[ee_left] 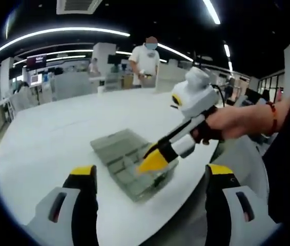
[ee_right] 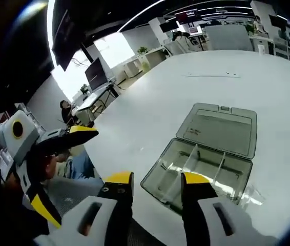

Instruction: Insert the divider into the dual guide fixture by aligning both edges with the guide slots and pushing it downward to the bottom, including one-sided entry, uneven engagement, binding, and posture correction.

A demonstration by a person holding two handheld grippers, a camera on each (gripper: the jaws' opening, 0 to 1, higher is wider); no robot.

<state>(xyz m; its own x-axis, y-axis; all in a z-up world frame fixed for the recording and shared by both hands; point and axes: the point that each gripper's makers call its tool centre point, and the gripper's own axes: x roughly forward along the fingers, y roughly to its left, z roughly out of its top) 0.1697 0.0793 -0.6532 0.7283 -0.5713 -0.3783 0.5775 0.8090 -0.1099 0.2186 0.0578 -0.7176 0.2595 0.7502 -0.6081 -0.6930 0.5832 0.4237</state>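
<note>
Clear compartment box (ee_right: 206,154) open on white worktop (ee_right: 175,92), lid back at 12 o'clock. Right hand-held gripper (ee_right: 155,179) hovering at its near edge, jaws parted, ungrasping. Left hand-held gripper (ee_left: 152,171) released too.

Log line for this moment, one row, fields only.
left gripper: open, back from box | right gripper: open, over clear box | lid: open flat | dividers: some seated | table: white

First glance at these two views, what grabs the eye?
The clear plastic compartment box lying open near the white table's edge, lid folded flat behind it, dividers standing inside. In the left gripper view the right gripper reaches down over the box, yellow tips at its compartments. The left gripper hangs back, jaws spread wide.
</note>
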